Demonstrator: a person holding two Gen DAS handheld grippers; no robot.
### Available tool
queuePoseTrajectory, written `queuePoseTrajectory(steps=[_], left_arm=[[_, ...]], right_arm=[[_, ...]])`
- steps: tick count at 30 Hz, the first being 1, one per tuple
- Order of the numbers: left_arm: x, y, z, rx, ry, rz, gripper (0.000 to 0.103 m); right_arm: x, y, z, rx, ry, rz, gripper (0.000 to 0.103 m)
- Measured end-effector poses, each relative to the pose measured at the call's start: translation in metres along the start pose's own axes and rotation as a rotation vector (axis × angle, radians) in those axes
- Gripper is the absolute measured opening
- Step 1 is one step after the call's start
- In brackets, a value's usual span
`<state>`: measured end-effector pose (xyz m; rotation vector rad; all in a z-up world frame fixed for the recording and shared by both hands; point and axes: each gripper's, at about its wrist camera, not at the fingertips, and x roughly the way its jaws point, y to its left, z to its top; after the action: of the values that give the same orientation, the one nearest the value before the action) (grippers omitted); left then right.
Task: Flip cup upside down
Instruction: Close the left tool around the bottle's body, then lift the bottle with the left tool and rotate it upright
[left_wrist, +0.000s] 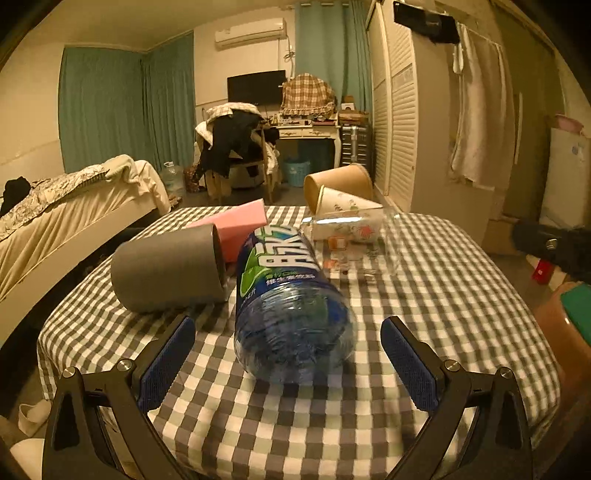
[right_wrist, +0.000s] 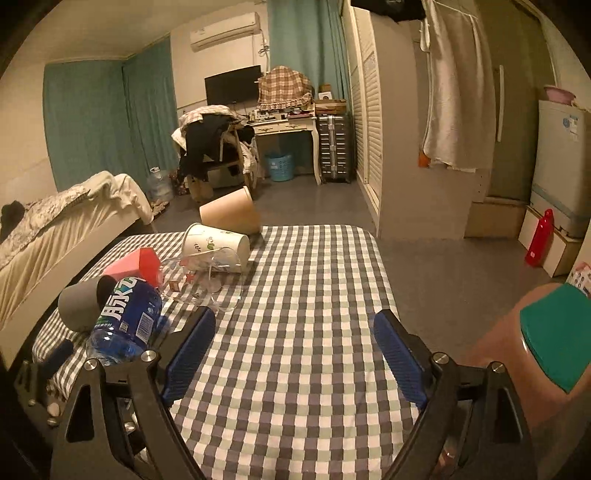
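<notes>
Several cups lie on their sides on the checked table (left_wrist: 424, 295): a grey cup (left_wrist: 166, 269), a brown paper cup (left_wrist: 340, 182), a white printed paper cup (left_wrist: 347, 208) and a clear glass cup (left_wrist: 354, 243). A blue plastic bottle (left_wrist: 291, 306) lies between the fingers of my open left gripper (left_wrist: 288, 354), which holds nothing. My open, empty right gripper (right_wrist: 293, 354) hovers over bare cloth (right_wrist: 314, 295), to the right of the bottle (right_wrist: 125, 321), grey cup (right_wrist: 77, 302), glass cup (right_wrist: 207, 273), white cup (right_wrist: 218, 245) and brown cup (right_wrist: 231, 216).
A pink box (left_wrist: 240, 225) lies behind the grey cup, also in the right wrist view (right_wrist: 133, 266). A brown stool with a green top (right_wrist: 546, 332) stands at the table's right. A bed (left_wrist: 55, 214) lies to the left, a wardrobe (left_wrist: 391, 110) behind.
</notes>
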<state>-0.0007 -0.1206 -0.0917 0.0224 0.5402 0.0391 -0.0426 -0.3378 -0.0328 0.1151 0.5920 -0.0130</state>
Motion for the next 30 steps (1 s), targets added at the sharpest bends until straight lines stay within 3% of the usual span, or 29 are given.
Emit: queuePoseTrajectory(steps=[7,10,11,18,30], left_arm=[[0.019,0.001,-0.001,-0.027,-0.003,0.013,0.1],[0.027,0.004,-0.003,-0.031,0.017,0.001,0.079],[0.028,0.003,-0.005,-0.025,0.027,-0.009,0.076],[0.016,0.006,-0.005,0.01,0.036,-0.042,0.076],[-0.015,0.007,0.029,0.077,0.036,-0.078,0.075]], right_arm=[[0.002,-0.002,-0.001,0.015,0.018,-0.005,0.088],[0.005,0.0,0.0,0.013,0.027,-0.003,0.088],[0.006,0.002,0.0,0.008,0.029,-0.005,0.088],[0.013,0.007,-0.001,-0.003,0.043,-0.009,0.088],[0.017,0.005,-0.004,-0.002,0.058,-0.022,0.088]])
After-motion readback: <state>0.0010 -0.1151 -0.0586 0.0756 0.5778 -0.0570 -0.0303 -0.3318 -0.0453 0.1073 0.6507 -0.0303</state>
